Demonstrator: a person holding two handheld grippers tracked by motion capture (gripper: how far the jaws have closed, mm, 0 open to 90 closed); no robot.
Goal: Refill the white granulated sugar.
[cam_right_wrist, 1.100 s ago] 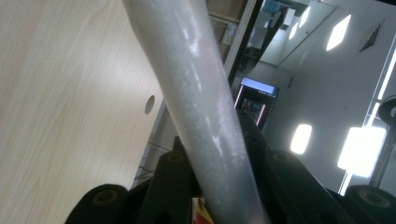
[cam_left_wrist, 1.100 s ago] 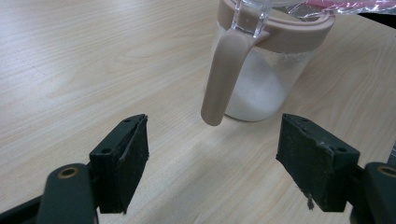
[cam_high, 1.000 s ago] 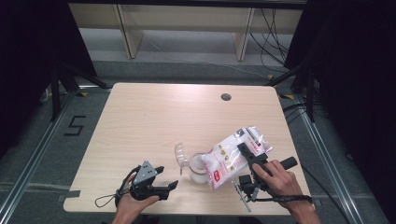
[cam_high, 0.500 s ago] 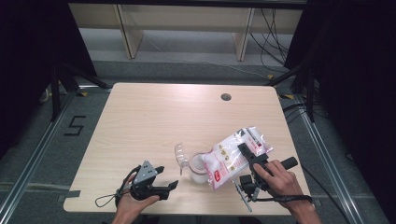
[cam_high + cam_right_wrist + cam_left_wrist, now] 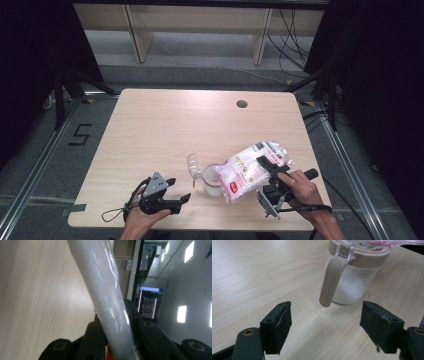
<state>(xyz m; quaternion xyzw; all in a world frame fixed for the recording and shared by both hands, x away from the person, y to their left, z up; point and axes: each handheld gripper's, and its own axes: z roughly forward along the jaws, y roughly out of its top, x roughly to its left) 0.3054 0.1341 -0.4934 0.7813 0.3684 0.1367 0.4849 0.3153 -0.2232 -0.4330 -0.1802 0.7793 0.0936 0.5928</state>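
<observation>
Right gripper (image 5: 264, 164) clamped the bag (image 5: 250, 167) tilted over the jar (image 5: 212, 179); left gripper (image 5: 181, 201) gaped near the jar; slipping grip risked spillage.

Bright, even light falls on the surface (image 5: 165, 130) in the high view, while the surroundings sink into near-black at both sides. Shadows under the hands are short and soft. The frame is a little grainy, detail smeared. In the left gripper view the wood glows warm, a pale sheen at the top left, and the near pads (image 5: 277, 326) are slightly soft. In the right gripper view the bag (image 5: 105, 295) is blurred and carries streaks of glare; ceiling lights blow out white at the right.
</observation>
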